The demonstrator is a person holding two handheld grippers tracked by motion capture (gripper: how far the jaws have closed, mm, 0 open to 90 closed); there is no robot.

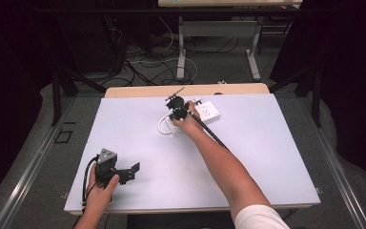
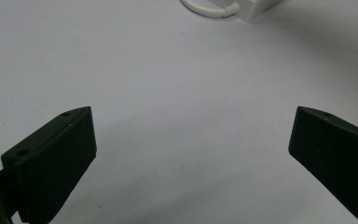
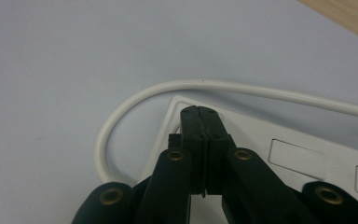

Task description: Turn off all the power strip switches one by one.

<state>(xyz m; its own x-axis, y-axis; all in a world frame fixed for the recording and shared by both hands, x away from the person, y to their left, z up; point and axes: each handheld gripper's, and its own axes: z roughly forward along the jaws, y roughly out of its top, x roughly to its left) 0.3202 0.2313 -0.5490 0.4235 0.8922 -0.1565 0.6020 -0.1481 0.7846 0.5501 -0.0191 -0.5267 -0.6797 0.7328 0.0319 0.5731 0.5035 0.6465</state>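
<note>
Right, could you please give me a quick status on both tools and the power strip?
Left tool open, idle over bare table. Right tool shut, tips over the white power strip; contact unclear. White cord loops beside it. Nothing in the way.

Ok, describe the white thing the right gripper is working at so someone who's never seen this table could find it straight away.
Start from the big pale sheet covering the table and look to its far edge, near the middle. There lies a flat white power strip with rectangular sockets on its face, right under the shut right gripper. Its white cable curls out in a loop beside it, and nothing else white sits on the sheet.
</note>
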